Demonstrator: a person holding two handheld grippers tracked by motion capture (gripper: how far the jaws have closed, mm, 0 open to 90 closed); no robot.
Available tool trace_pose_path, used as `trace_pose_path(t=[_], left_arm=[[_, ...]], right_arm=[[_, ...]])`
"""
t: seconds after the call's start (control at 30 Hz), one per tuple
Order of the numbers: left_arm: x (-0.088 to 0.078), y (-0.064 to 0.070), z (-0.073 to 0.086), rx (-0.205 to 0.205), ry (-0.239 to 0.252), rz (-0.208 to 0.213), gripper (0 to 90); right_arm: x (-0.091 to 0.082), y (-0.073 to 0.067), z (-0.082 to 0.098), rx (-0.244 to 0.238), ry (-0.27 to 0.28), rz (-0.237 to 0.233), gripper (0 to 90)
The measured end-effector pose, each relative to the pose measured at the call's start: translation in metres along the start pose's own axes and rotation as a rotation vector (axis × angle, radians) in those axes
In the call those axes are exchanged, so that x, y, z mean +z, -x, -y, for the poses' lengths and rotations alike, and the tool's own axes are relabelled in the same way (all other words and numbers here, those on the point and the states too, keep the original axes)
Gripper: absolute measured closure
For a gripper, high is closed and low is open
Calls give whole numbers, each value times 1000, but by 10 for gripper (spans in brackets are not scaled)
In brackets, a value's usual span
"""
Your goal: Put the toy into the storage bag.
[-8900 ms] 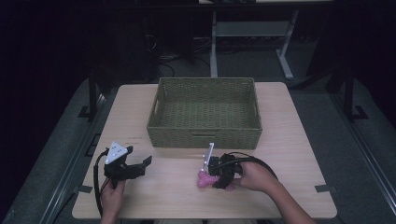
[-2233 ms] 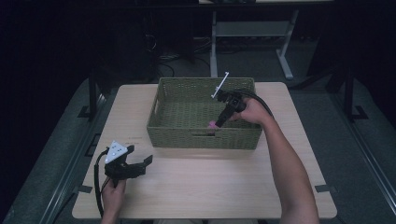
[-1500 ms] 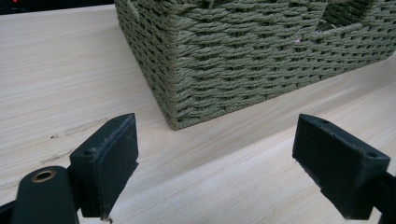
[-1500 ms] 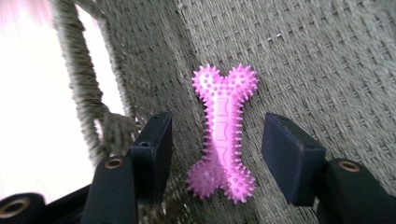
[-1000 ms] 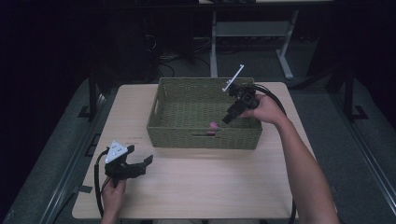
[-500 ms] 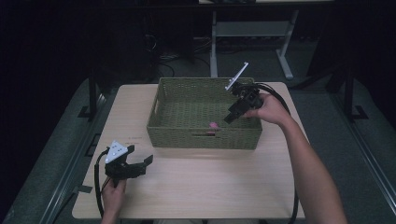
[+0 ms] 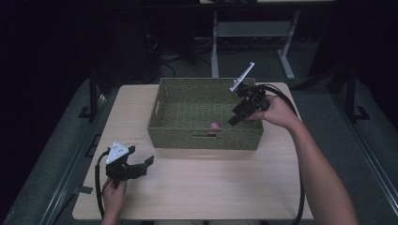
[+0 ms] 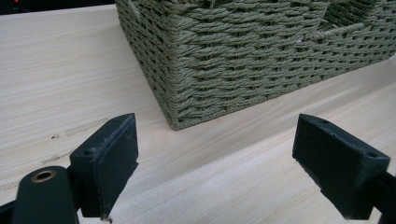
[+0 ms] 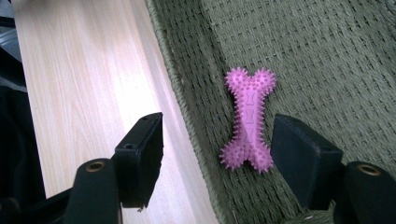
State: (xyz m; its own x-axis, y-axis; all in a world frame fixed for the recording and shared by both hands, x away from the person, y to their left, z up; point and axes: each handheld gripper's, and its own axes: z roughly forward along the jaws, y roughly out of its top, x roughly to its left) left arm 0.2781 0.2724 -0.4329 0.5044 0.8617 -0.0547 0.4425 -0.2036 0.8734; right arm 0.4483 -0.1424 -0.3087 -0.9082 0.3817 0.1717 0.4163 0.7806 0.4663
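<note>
Now the pink spiked rubber bone toy (image 9: 249, 120) lies flat on the woven floor of the rectangular olive-green wicker basket (image 7: 165, 123), close to the near wall, roughly below the handle slot as seen from the high view (image 7: 214, 125). The right gripper (image 7: 238, 114) hovers over the basket's right end, above the toy; its jaws stand wide apart with nothing between them, and in the right gripper view the toy lies free on the weave, touching neither pad. Judgement: the placing step looks done, as the toy is inside and released. What appears left is to lift the right gripper clear of the basket rim and bring it back over the pale wooden table (image 7: 211, 183).

The left gripper (image 7: 133, 169) rests low near the table's front left corner, well apart from the basket; jaws spread, empty, pointing toward the basket's near corner (image 8: 173, 119).

No other loose object is visible on the table top, so nothing further seems to await loading.
</note>
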Motion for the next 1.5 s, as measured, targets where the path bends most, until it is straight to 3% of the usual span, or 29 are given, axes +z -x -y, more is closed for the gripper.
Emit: trace_pose_path(t=[0.53, 0.77, 1.5], left_arm=[[1, 1, 0, 4, -4, 0, 139], [1, 1, 0, 4, -4, 0, 139], [2, 3, 0, 6, -2, -3, 138]], right_arm=[[-11, -14, 19, -14, 18, 16, 318], [-11, -20, 28, -11, 8, 17, 308], [-11, -37, 67, 6, 52, 34, 256]])
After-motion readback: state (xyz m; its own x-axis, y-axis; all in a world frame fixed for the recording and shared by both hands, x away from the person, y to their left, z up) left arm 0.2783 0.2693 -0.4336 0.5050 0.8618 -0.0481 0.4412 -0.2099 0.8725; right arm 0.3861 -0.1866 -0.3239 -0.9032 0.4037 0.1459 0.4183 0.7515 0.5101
